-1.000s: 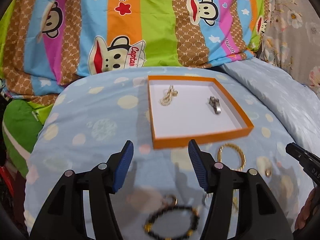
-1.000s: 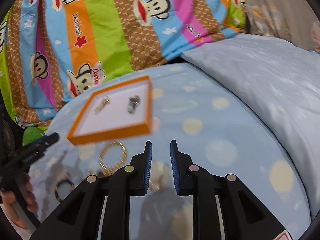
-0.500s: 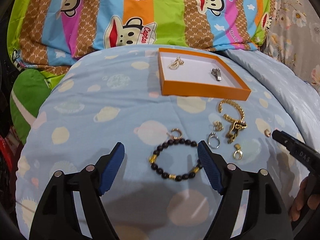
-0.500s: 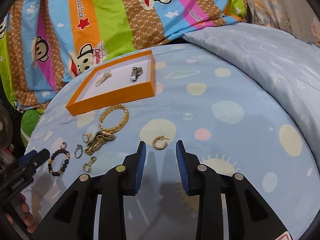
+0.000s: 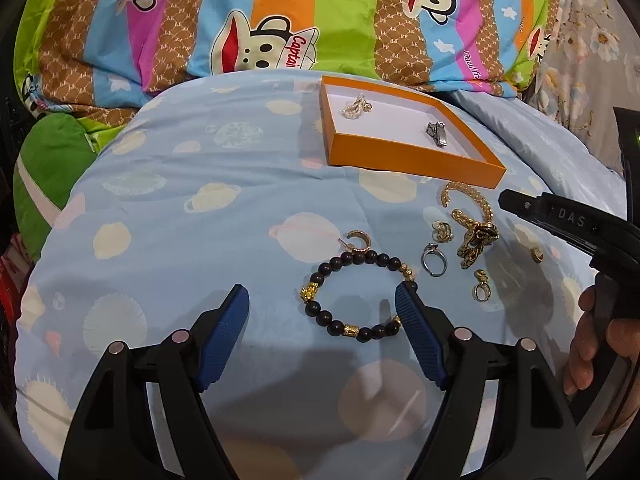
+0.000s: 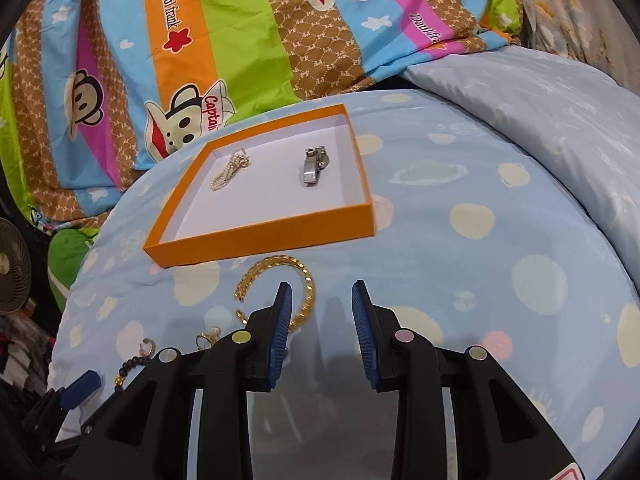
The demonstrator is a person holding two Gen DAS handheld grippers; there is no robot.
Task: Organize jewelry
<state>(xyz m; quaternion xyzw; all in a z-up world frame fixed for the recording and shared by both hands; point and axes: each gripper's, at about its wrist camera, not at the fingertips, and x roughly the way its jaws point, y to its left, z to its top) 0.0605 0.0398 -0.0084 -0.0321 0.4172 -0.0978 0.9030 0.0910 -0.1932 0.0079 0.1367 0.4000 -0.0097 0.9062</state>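
While left claw point(image 5: 322, 302) gapes | beaded bracelet point(image 5: 356, 294) between pads, untouched

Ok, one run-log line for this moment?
left gripper: open, over bead bracelet | right gripper: open, empty, by gold chain | tray: two pieces in

Cloth, card and metal on the bed

Soft matt cotton bedsheet point(image 5: 248, 184); matt orange cardboard box point(image 5: 404, 162); shiny gold chain bracelet point(image 6: 280, 276); glossy dark bead bracelet point(image 5: 356, 296); polished silver ring point(image 5: 434, 260); ribbed blue gripper pads point(image 5: 226, 332).
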